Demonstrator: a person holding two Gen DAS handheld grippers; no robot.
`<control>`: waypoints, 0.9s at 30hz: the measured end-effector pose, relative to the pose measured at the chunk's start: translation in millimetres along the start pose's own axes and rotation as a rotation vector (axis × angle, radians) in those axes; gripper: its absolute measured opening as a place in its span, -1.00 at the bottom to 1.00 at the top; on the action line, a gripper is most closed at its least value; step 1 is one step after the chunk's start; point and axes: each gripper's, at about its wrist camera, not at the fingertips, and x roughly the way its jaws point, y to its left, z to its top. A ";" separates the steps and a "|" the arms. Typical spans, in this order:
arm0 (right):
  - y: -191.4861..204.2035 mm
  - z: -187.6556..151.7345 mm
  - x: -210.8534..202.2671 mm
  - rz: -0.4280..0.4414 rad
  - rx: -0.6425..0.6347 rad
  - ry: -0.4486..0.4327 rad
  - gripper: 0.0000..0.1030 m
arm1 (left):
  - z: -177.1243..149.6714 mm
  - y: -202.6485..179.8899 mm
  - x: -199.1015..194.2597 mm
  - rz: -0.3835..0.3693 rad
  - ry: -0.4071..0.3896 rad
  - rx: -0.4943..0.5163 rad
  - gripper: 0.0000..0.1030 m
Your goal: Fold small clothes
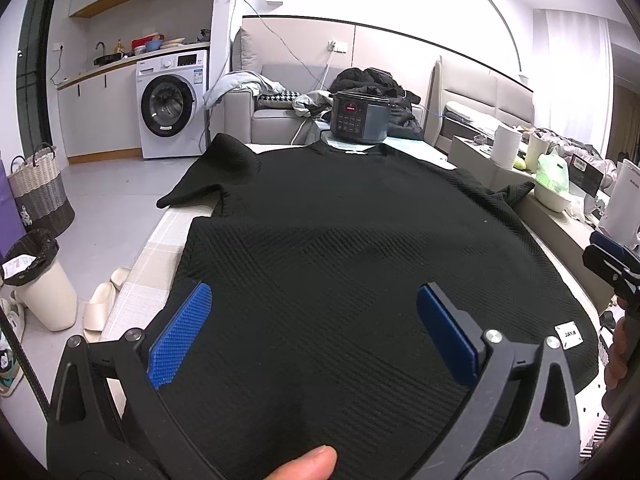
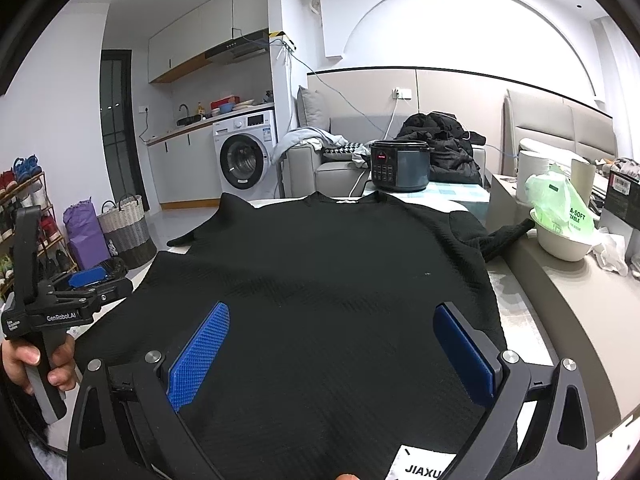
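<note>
- A table point(image 1: 160, 248) with a pale checked cover stands in a lived-in room: washer point(image 1: 172, 104), sofa point(image 1: 272, 116) heaped with clothes, woven basket point(image 1: 38, 188) on the floor.
- A cooker point(image 1: 360, 116) sits at the table's far end; a white bowl point(image 2: 560, 244) with a green bag stands on the counter to the right.
- A black shirt point(image 1: 340, 240) lies spread flat on the table, collar toward the cooker, sleeves out to both sides.
- The left gripper point(image 1: 316, 336) hovers over the shirt's near hem, blue pads wide apart, holding nothing.
- The right gripper point(image 2: 332, 356) hangs likewise, jaws spread and empty, near a white label point(image 2: 424, 464).
</note>
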 end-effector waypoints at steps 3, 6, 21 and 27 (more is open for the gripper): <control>0.5 -0.6 1.7 0.004 0.004 0.002 1.00 | -0.3 0.5 0.2 -0.002 0.001 -0.001 0.97; 0.7 -1.1 3.5 0.006 0.004 0.007 1.00 | 0.4 0.0 0.7 -0.003 0.002 -0.002 0.97; 0.1 -3.2 3.0 -0.003 0.019 -0.001 1.00 | -1.2 1.0 6.9 -0.008 0.005 0.005 0.98; -0.5 -3.9 4.3 -0.017 0.022 0.010 1.00 | -1.3 0.3 10.0 0.003 -0.012 0.016 0.97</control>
